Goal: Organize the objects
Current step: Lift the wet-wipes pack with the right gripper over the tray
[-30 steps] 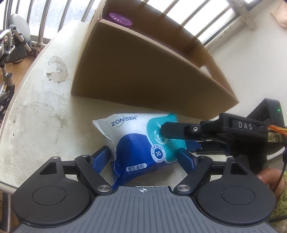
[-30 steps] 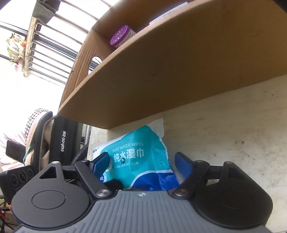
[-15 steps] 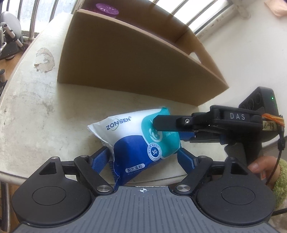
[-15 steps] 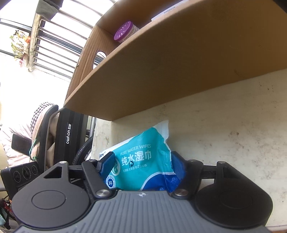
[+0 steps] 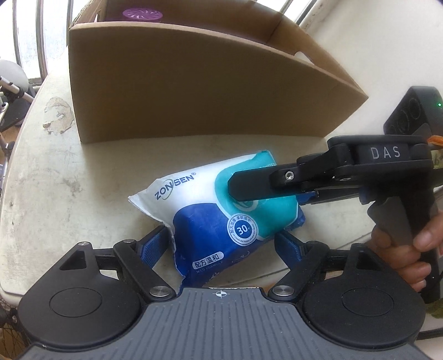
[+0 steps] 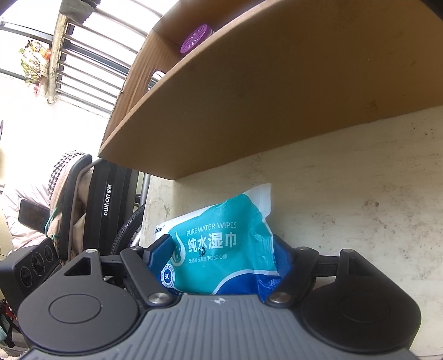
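Purple-lidded jar (image 5: 142, 12) already in cardboard box (image 5: 193, 83); wipes pack (image 5: 218, 210) still on the surface (image 5: 55, 193), right tongs (image 6: 221, 254) pinching it after just reopening slightly, left tongs (image 5: 221, 246) spread astride it.

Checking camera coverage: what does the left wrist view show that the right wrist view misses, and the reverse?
Left wrist only: the right gripper seen side-on, the hand holding it, the left gripper open around the wipes pack, a peeled patch on the table. Right wrist only: a black chair back with lettering past the table edge, and the pack's PURE WATER WIPES print. Both: the wipes pack, the cardboard box, the purple lid inside it. The right gripper's jaws have just been opening; the pack sits between them, pads apparently touching it.
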{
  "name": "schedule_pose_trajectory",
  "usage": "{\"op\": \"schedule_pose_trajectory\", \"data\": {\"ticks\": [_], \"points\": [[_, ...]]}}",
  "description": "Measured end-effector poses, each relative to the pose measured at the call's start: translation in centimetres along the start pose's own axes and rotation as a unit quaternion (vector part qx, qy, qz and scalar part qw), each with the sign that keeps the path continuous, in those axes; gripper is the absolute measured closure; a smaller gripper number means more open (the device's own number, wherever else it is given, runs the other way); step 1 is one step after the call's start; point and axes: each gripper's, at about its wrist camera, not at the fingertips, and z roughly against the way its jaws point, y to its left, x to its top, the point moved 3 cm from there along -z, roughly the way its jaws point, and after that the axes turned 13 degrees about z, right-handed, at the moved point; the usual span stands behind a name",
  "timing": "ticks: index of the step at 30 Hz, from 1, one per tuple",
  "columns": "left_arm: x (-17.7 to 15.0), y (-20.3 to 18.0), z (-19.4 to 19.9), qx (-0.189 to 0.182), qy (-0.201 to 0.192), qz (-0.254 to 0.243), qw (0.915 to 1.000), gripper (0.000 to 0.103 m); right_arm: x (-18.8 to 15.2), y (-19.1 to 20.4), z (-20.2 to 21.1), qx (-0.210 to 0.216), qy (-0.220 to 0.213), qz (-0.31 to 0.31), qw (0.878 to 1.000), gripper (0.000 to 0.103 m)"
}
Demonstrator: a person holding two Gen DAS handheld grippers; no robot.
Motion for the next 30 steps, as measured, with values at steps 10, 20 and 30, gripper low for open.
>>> {"op": "schedule_pose_trajectory", "data": {"ticks": [10,20,30], "points": [[0.1,-0.2,0.0,0.005,-0.002,0.009,0.9999,0.018,0.1,0.1,0.2,0.001,-0.001,0.007,1.0,0.026],[0.3,-0.6,0.0,0.003,-0.001,0.011,0.9999,0.018,0.2,0.6,0.4,-0.006,0.001,0.02,1.0,0.026],[0.2,-1.4,-0.3,0.003,-0.001,0.013,0.9999,0.018,0.3,0.5,0.6,-0.005,0.001,0.02,1.0,0.026]]}}
